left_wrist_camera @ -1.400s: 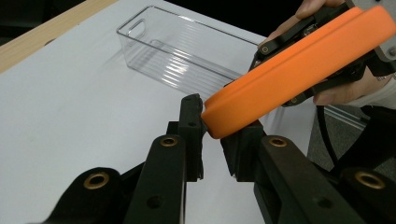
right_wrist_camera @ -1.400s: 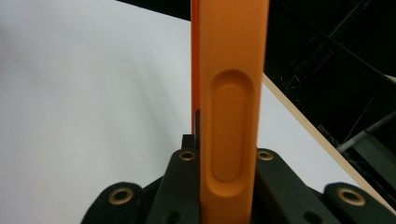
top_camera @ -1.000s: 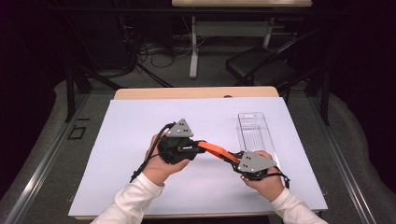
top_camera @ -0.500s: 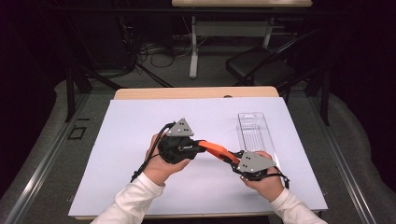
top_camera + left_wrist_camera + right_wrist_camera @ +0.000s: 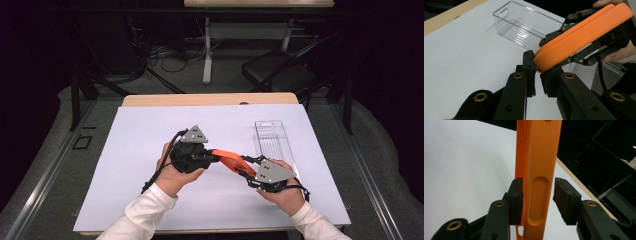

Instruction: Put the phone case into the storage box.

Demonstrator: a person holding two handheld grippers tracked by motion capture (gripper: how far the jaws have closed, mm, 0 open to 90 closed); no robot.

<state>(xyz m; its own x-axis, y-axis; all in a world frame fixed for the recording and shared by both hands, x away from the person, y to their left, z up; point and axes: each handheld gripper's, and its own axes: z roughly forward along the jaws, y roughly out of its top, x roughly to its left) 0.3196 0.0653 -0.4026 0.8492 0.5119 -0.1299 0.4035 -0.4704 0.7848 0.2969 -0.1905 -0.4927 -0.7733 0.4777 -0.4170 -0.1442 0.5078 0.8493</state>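
My left gripper (image 5: 537, 75) is clamped on one end of the flat orange silicone phone case (image 5: 231, 160), held above the white-covered tabletop (image 5: 130, 145). My right gripper (image 5: 537, 200) has just been opening: the case stands between its pads, touching the left one, with a gap at the right one. The case's upper and lower ends are cut off in the right gripper view. A clear plastic rectangular bin (image 5: 272, 140) sits just beyond my right hand, partly hidden.
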